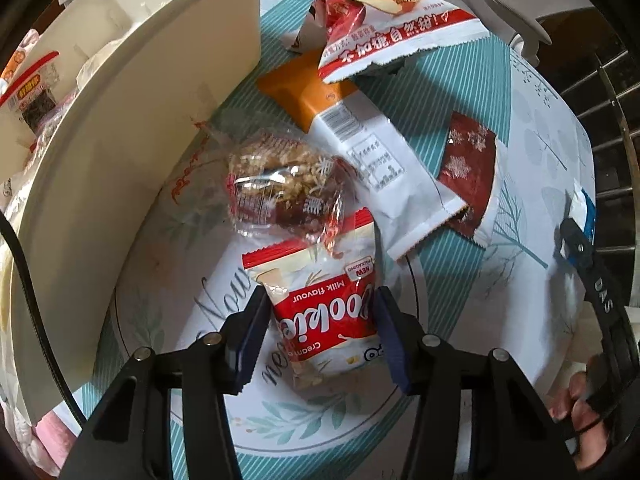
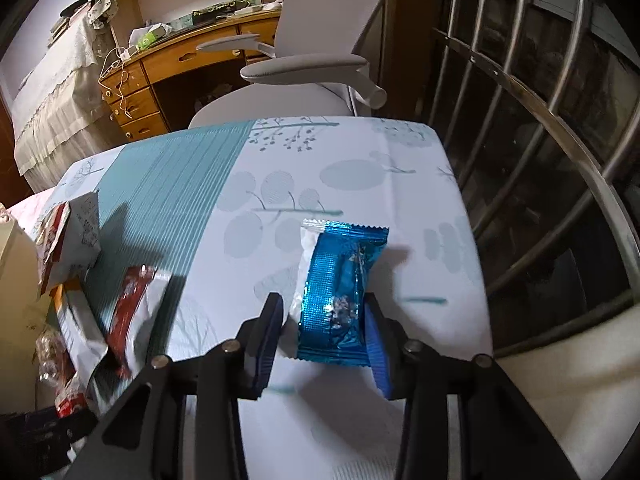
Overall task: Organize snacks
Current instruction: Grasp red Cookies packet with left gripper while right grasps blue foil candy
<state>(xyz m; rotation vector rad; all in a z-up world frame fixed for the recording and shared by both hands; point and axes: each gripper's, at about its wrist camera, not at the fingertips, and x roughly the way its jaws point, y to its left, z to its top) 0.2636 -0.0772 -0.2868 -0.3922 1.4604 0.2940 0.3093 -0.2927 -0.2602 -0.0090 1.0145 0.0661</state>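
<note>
Low in the left wrist view, the left gripper (image 1: 320, 328) has its two blue-padded fingers pressed against both sides of a red-and-white cookie packet marked "Milk flavour" (image 1: 324, 312), so it is clamped on that packet. Just above it in the frame lies a clear-wrapped oat bar (image 1: 280, 184), its wrapper overlapping the packet's top edge. Further up sit an orange-and-white flat sachet (image 1: 352, 136), a dark red snowflake-printed pouch (image 1: 472, 172) partly under the sachet's end, and, at the top, a red-and-white bag with Chinese lettering (image 1: 392, 28). Along the left edge curves a cream plastic storage bin (image 1: 132, 128) with more wrapped snacks inside. Everything rests on a teal-and-white leaf-patterned tablecloth (image 1: 532, 160).

In the right wrist view, the right gripper (image 2: 324, 320) pinches a shiny blue foil snack packet (image 2: 340, 292) between its fingers, at the centre of the frame above the cloth. A grey office chair (image 2: 316, 64) stands beyond the table at the top.
</note>
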